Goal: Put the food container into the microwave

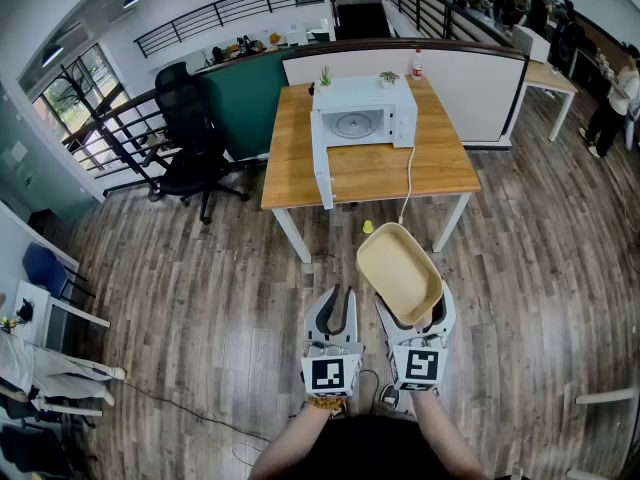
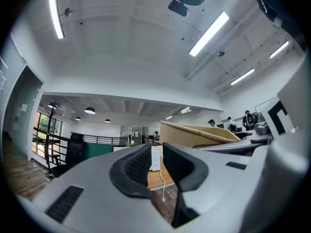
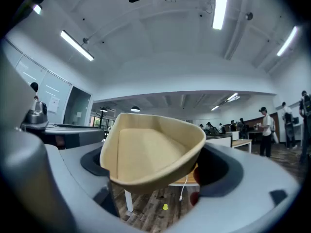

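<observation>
A beige food container [image 1: 400, 268] [image 3: 150, 149] is tilted up in the air over the wood floor, and my right gripper [image 1: 415, 308] [image 3: 155, 174] is shut on it, jaws wide on its two sides. The container's side [image 2: 199, 135] also shows in the left gripper view. My left gripper [image 1: 340, 293] [image 2: 155, 164] hangs just left of it, its jaws a narrow gap apart with nothing between them. Ahead, a white microwave [image 1: 360, 118] [image 2: 156, 158] stands on a wooden table [image 1: 440, 168], its door [image 1: 322, 163] swung open to the left.
A white cable [image 1: 409, 183] hangs off the table's front edge, and a small yellow thing [image 1: 367, 226] lies on the floor below. A black office chair [image 1: 190, 133] stands left of the table. A bottle [image 1: 417, 65] and small plants sit behind the microwave. People stand at the far right.
</observation>
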`<action>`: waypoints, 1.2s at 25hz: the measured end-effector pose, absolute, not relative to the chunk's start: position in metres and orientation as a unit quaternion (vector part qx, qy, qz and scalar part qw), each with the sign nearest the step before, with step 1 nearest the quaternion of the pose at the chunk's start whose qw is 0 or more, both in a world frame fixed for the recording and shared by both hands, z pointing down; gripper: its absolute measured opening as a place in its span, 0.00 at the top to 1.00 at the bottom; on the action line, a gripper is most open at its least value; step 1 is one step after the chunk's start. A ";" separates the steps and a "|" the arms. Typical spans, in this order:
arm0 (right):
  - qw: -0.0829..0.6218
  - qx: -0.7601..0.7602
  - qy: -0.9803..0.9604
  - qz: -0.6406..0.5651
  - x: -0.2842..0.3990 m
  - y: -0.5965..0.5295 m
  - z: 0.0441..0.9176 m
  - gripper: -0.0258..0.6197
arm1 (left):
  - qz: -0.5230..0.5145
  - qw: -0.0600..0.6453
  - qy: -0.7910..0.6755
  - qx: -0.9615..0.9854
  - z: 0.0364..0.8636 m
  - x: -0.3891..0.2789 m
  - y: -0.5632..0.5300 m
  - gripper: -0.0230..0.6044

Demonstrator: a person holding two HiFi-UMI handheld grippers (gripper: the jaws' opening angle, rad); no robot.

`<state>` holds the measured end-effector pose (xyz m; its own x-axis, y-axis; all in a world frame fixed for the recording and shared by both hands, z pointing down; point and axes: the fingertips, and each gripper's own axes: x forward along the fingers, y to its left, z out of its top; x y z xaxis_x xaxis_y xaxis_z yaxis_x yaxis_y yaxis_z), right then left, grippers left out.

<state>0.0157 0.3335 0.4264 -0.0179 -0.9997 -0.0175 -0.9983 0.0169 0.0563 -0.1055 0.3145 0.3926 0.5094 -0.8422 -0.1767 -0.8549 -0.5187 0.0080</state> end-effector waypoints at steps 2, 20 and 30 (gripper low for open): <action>0.014 0.697 -0.717 -0.028 0.021 0.333 0.426 0.13 | 0.074 0.042 0.489 -0.868 0.394 -0.098 0.313 0.83; 0.007 0.694 -0.716 -0.073 0.092 0.329 0.408 0.13 | 0.056 0.079 0.499 -0.861 0.393 -0.023 0.316 0.83; 0.020 0.689 -0.720 -0.075 0.102 0.312 0.420 0.13 | 0.059 0.070 0.503 -0.859 0.404 -0.015 0.301 0.83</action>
<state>0.1015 0.3119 0.4198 -0.0494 -0.9960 -0.0745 -0.9898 0.0389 0.1368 -0.0146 0.3010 0.4039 0.4861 -0.8568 -0.1722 -0.8734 -0.4831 -0.0618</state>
